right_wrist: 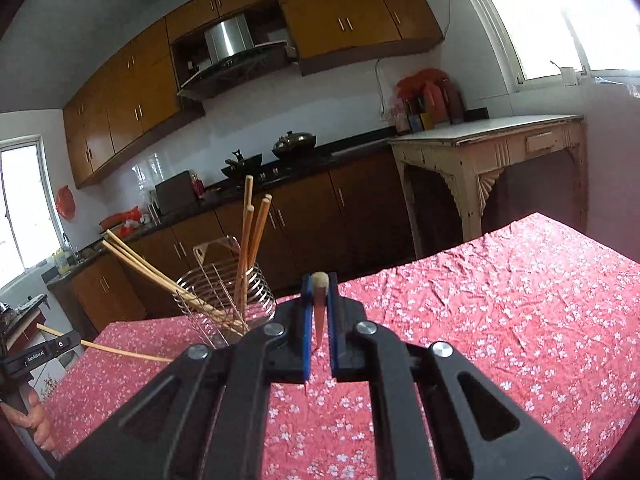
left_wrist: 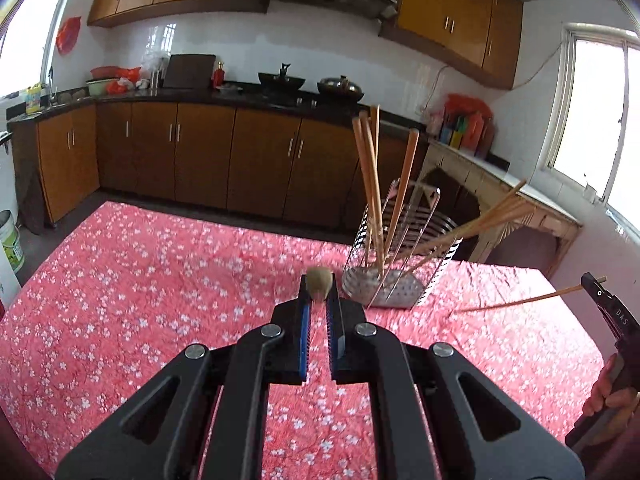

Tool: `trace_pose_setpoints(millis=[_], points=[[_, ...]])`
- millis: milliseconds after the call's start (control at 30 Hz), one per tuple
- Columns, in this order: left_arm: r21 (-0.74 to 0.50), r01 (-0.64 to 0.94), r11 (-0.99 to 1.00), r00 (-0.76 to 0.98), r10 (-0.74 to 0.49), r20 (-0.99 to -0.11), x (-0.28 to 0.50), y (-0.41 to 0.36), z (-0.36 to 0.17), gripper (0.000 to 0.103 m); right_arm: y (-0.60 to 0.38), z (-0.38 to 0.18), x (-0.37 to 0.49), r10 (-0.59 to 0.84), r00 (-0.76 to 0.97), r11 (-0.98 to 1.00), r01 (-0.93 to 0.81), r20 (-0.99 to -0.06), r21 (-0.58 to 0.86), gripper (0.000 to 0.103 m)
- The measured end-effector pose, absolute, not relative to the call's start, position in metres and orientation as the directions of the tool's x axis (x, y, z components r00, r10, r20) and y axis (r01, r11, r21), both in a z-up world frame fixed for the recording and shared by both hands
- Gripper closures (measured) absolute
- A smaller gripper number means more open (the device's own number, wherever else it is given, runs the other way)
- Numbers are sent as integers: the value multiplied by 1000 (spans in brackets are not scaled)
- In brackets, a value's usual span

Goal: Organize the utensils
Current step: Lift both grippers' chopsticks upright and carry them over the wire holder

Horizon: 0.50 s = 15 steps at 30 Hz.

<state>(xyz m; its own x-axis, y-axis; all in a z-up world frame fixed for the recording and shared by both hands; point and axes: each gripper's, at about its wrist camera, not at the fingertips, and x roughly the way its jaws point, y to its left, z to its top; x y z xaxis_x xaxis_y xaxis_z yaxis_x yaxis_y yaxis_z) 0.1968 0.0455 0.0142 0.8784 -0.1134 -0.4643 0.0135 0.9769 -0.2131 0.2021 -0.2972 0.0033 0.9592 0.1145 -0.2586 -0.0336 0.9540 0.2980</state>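
We see a table covered in a red floral cloth [left_wrist: 160, 280], wrinkled in places. A wire utensil holder [left_wrist: 400, 256] stands directly on it, ahead and to the right of our left tongs, ahead and to the left of our right tongs.

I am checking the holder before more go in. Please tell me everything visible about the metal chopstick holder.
The metal chopstick holder is a shiny wire basket with a perforated base, standing upright on the red floral tablecloth. Several wooden chopsticks stand in it, some steep, others leaning far over its rim. Neither tool touches it.
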Motion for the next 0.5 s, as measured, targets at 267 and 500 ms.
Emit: trace_pose_setpoints(millis=[267, 500], points=[[-199, 20, 980, 893, -107, -436, 206, 45, 26, 96, -290, 28, 211, 111, 969, 960, -47, -221, 274, 96], [-182, 31, 983, 911, -103, -400, 206, 41, 45, 96, -288, 63, 203, 144, 972, 957, -89, -183, 277, 96]])
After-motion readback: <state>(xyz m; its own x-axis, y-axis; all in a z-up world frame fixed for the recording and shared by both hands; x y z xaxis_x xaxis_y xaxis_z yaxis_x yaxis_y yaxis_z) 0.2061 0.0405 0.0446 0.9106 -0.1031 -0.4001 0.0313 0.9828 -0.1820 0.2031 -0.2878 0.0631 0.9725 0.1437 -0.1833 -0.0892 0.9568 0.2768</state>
